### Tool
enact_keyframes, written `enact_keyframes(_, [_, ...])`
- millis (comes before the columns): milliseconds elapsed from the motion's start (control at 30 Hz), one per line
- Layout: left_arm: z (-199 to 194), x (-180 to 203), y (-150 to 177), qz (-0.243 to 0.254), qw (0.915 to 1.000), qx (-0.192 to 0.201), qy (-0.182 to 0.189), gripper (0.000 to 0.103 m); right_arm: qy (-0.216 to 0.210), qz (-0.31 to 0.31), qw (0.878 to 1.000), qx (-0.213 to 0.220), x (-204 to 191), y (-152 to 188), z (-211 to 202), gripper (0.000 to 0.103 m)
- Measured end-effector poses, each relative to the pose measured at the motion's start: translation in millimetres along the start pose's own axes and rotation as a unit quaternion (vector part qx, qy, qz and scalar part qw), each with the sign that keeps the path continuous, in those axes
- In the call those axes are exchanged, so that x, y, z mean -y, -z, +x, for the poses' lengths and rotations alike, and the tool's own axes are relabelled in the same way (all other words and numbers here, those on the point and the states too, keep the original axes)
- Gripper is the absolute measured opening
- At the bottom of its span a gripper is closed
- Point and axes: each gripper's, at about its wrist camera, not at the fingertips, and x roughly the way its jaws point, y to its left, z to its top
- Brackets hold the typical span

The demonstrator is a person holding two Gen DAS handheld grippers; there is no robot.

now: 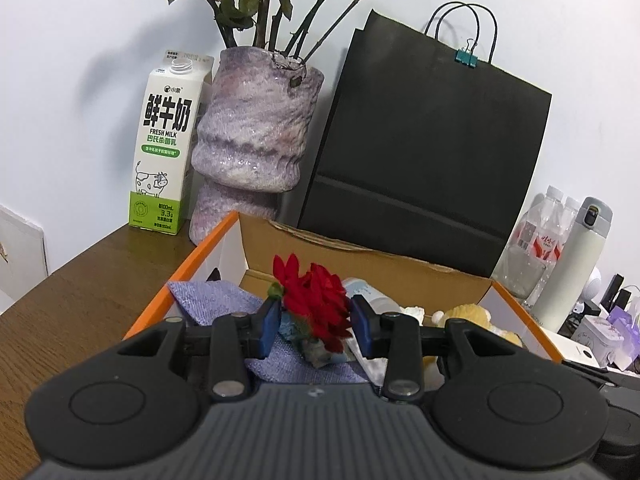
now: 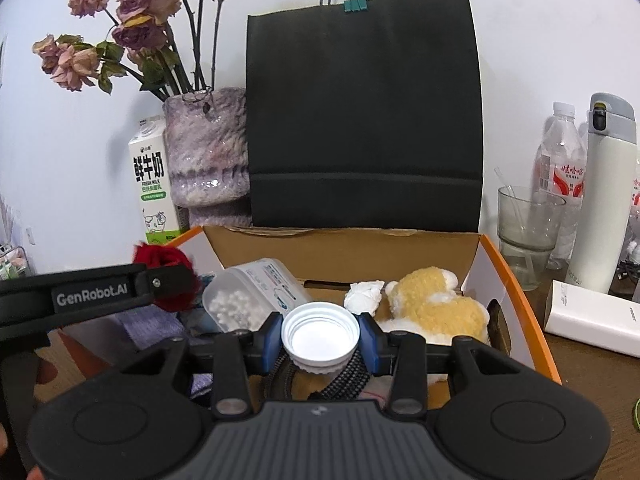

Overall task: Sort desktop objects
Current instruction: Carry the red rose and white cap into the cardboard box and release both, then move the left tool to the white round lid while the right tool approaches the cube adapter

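My left gripper is shut on a red artificial rose, held above the open cardboard box with orange edges. The rose also shows in the right wrist view, beside the left gripper's black arm. My right gripper is shut on a white screw cap, over the box. In the box lie a purple cloth, a clear tub of cotton swabs, a yellow plush toy and a crumpled white tissue.
Behind the box stand a black paper bag, a purple vase of dried roses and a milk carton without a cap. At right are water bottles, a white thermos, a glass and a white box.
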Motion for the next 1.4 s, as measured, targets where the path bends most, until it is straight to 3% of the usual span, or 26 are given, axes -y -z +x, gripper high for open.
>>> enact_keyframes(67, [0, 1, 0, 0.002, 1.0, 0.0, -0.001, 0.042, 0.003, 0.002, 1.0, -0.001, 1, 0, 1, 0.039])
enact_keyframes(133, [-1, 2, 1, 0.004, 1.0, 0.002, -0.004, 0.055, 0.008, 0.006, 1.0, 0.0, 2, 0, 0, 0.043])
enact_keyframes(167, [-2, 2, 1, 0.004, 0.9999, 0.004, -0.008, 0.073, 0.011, 0.007, 1.0, 0.001, 2, 0, 0, 0.048])
enact_keyframes(200, [-3, 2, 1, 0.003, 0.9999, 0.009, -0.013, 0.09, 0.013, 0.008, 1.0, 0.004, 3, 0, -1, 0.061])
enact_keyframes(233, [-6, 2, 1, 0.0, 0.9998, 0.016, -0.015, 0.096, 0.017, 0.008, 1.0, 0.009, 3, -1, -3, 0.076])
enact_keyframes(267, [-8, 1, 1, -0.003, 0.9995, 0.026, -0.017, 0.103, 0.021, 0.006, 1.0, 0.015, 2, -1, -5, 0.081])
enact_keyframes(533, [-5, -1, 2, -0.01, 0.9997, 0.018, -0.014, 0.103, 0.042, -0.006, 0.999, 0.027, -1, -3, -10, 0.103])
enact_keyframes(1033, [-23, 2, 6, -0.004, 0.9993, 0.032, -0.016, 0.103, 0.061, 0.022, 0.997, 0.031, 10, 4, -16, 0.103])
enact_keyframes(1400, [-68, -9, 16, 0.006, 0.9984, 0.048, -0.029, 0.103, 0.072, 0.023, 0.996, 0.046, 10, 22, -58, 0.103])
